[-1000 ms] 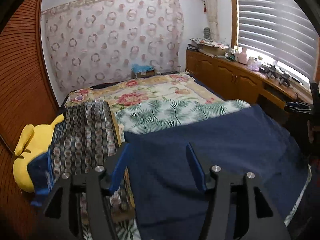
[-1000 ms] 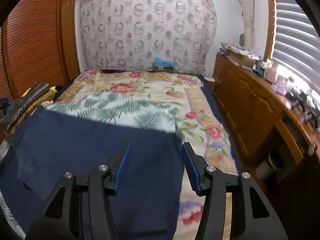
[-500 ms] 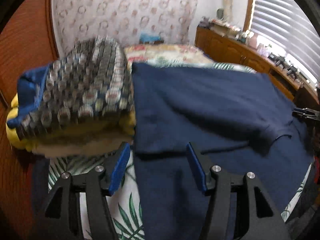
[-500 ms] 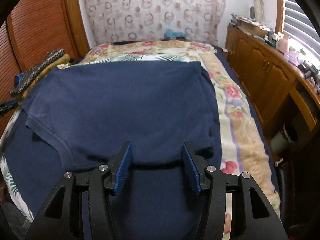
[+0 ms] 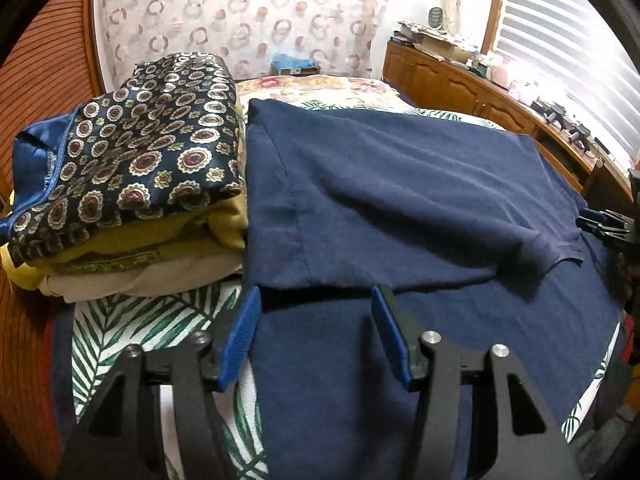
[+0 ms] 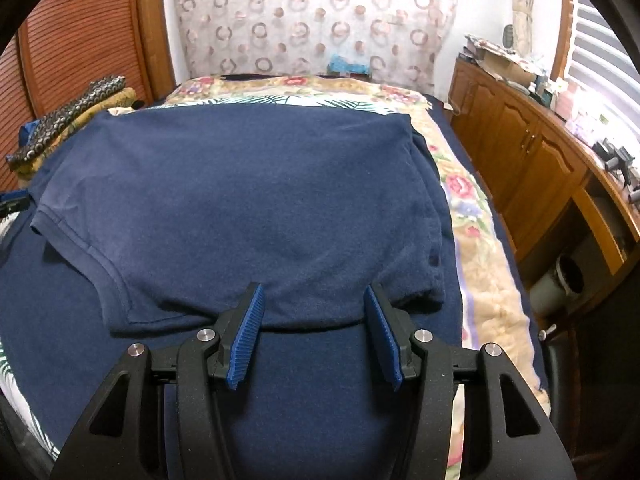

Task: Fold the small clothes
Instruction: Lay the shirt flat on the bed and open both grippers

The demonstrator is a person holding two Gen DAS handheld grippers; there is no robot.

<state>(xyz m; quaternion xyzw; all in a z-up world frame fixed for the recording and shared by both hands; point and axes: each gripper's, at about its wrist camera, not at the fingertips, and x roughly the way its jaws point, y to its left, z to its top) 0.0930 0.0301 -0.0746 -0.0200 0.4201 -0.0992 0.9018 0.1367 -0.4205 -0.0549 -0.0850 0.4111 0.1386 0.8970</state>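
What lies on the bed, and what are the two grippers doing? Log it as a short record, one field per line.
garment: navy shirt, doubled over on itself, flat on the bed
stack: folded clothes, patterned piece on top, beside the shirt
bedding: leaf-print cover under the shirt
left gripper: closing, near fold edge between its tips, not yet pinched
right gripper: open, same edge between its tips, not pinched
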